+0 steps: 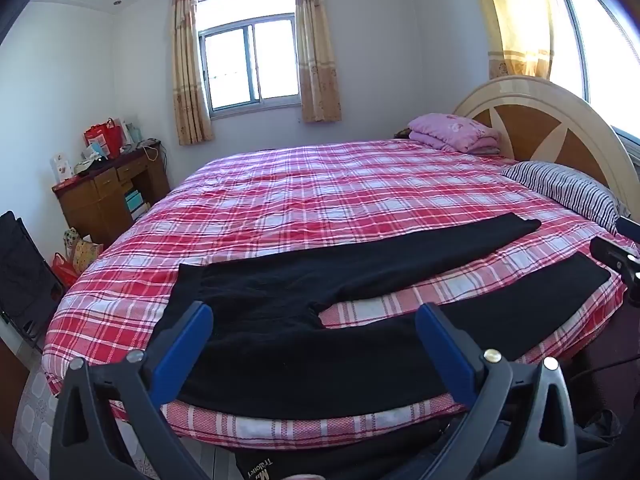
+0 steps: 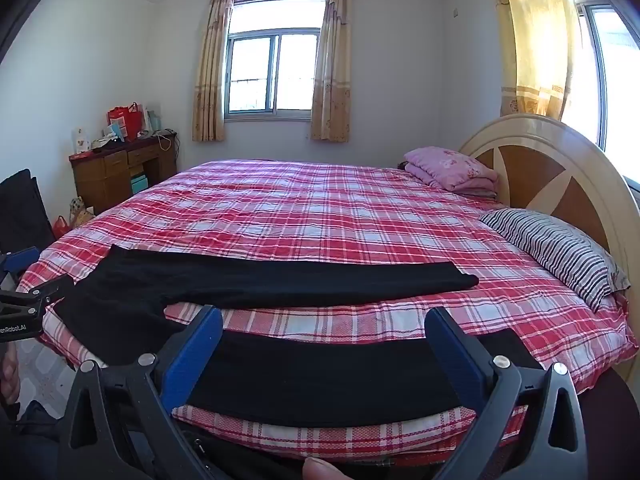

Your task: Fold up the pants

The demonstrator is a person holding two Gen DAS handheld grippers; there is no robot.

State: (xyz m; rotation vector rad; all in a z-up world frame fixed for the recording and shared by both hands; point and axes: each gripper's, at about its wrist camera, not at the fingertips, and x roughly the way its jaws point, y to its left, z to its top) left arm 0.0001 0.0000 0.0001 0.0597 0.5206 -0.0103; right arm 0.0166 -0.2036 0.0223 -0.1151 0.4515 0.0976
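Observation:
Black pants (image 1: 280,312) lie flat on the red plaid bed (image 1: 320,184), waist to the left and both legs spread out to the right. My left gripper (image 1: 314,312) hovers open above the waist and crotch area, nothing between its blue fingers (image 1: 184,344). In the right wrist view the pants (image 2: 280,280) show both legs, and my right gripper (image 2: 324,316) stands open over the near leg (image 2: 320,376), holding nothing. The right gripper's tip (image 1: 616,256) peeks in at the left view's right edge; the left gripper (image 2: 24,280) shows at the right view's left edge.
A striped pillow (image 1: 568,192) and folded pink bedding (image 1: 456,132) lie by the round headboard (image 1: 552,128). A wooden desk (image 1: 108,192) with bags stands at the far left wall. A black folding chair (image 1: 24,272) is left of the bed.

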